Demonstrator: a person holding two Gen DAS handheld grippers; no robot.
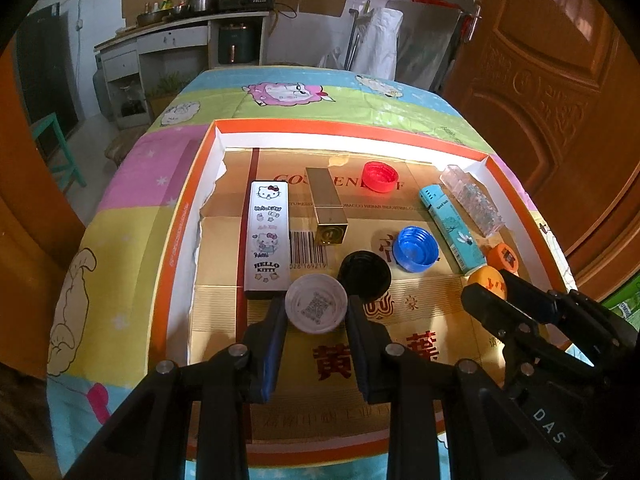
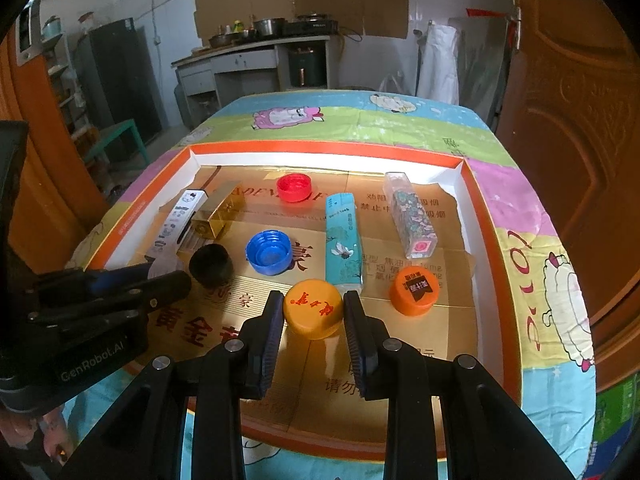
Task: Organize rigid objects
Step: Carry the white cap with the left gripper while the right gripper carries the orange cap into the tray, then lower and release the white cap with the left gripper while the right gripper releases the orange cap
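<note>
My left gripper (image 1: 316, 309) is shut on a white bottle cap (image 1: 316, 303) low over the gold-lined tray (image 1: 180, 216), just in front of a black cap (image 1: 365, 273) and a Hello Kitty box (image 1: 267, 236). My right gripper (image 2: 313, 312) is shut on a yellow cap with red writing (image 2: 313, 307), near the tray's front middle. An orange cap (image 2: 412, 290) lies to its right, and a teal box (image 2: 342, 238) just beyond it. In the right wrist view, the left gripper (image 2: 160, 276) shows at the left.
Also in the tray are a gold box (image 1: 326, 210), a red cap (image 1: 380, 176), a blue cap (image 1: 415, 248) and a clear patterned box (image 2: 408, 216). The tray has raised orange-edged walls (image 2: 474, 200) and sits on a cartoon-print cloth. A wooden door (image 2: 580, 120) stands on the right.
</note>
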